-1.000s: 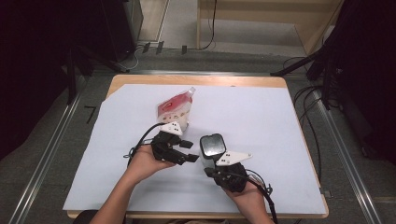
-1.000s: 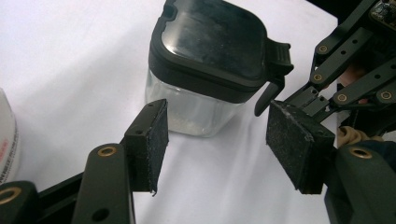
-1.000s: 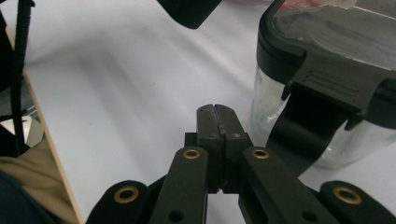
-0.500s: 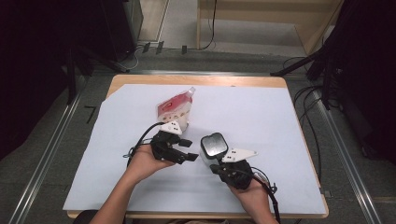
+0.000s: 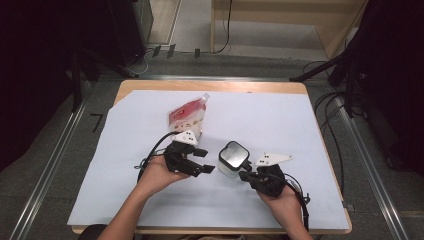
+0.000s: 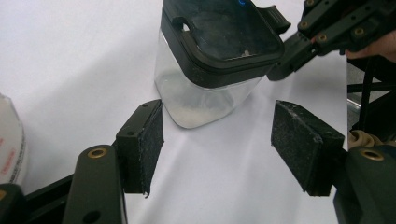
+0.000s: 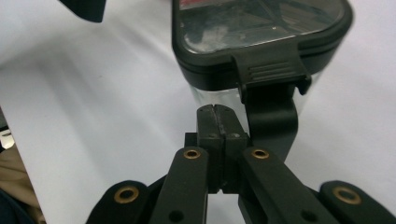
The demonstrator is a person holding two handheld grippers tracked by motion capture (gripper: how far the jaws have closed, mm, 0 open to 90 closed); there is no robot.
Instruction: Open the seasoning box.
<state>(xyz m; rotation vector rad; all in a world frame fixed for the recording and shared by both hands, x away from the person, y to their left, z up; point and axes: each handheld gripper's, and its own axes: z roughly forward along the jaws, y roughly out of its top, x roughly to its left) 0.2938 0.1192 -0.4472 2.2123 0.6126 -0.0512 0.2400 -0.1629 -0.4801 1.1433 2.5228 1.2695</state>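
Observation:
A clear container (image 5: 231, 160) with a black lid (image 6: 219, 35) stands on the white sheet between my two grippers. My left gripper (image 5: 205, 161) points at it from the left. In the left gripper view that gripper (image 6: 219, 140) is open; its jaws have just been opening, with nothing between the pads (image 6: 145, 140), and the container (image 6: 205, 93) is just ahead. My right gripper (image 5: 244, 175) is shut and empty, its tips (image 7: 217, 111) right beside the lid's latch (image 7: 271, 70). A red and white pouch (image 5: 187, 115) lies behind the left gripper.
The white sheet (image 5: 300, 125) covers most of the wooden table (image 5: 210, 86). Cables trail from both grippers toward the near edge. Dark stands and floor cables surround the table on the far and right sides.
My right hand has shifted a little to the right, staying by the container's lid. The left gripper's jaws stand wider apart. The container and pouch have stayed put.

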